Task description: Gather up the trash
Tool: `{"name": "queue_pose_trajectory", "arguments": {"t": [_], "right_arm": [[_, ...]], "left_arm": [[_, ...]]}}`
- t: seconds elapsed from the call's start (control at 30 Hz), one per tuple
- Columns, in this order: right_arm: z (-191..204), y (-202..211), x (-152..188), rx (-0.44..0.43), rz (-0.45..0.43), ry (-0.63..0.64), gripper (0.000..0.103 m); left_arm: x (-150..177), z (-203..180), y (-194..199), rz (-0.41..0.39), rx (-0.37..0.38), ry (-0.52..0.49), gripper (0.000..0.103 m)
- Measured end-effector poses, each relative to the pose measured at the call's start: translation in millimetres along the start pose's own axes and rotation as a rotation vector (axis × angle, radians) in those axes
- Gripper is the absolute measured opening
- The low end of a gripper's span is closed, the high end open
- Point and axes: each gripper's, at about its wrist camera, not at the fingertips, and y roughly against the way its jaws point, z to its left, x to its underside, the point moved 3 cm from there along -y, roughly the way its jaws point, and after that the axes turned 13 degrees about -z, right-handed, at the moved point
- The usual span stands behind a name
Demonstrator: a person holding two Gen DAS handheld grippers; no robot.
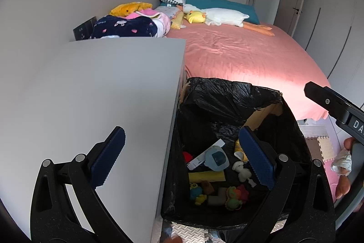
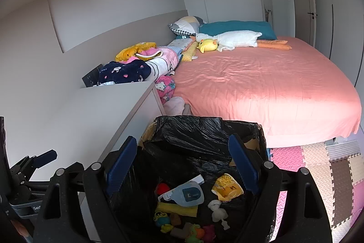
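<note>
Both grippers, left gripper (image 1: 182, 157) and right gripper (image 2: 183, 166), hang released and empty over my black-plastic-lined cardboard trash box (image 2: 204, 129) beside the grey bench (image 1: 102, 83). Its thin liner is light, soft and slippery (tears easily), so I'd pinch the folded rim.

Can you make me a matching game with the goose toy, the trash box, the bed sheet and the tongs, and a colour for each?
Things:
1. goose toy
2. bag lining the trash box
3. bed sheet
4. pads on the right tongs

Colours:
A. pink
B. blue
C. white
D. black

Pairs: 1-C, 2-D, 3-A, 4-B
</note>
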Motion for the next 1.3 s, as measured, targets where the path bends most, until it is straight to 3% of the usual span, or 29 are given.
{"name": "queue_pose_trajectory", "arguments": {"t": [0.27, 1.3], "right_arm": [[-2, 2, 1, 0.001, -0.004, 0.002, 0.083], [-7, 3, 1, 0.006, -0.005, 0.007, 0.083]], "left_arm": [[0, 2, -2, 0.008, -0.021, 0.018, 0.097], [0, -14, 2, -0.021, 0.026, -0.036, 0.097]]}}
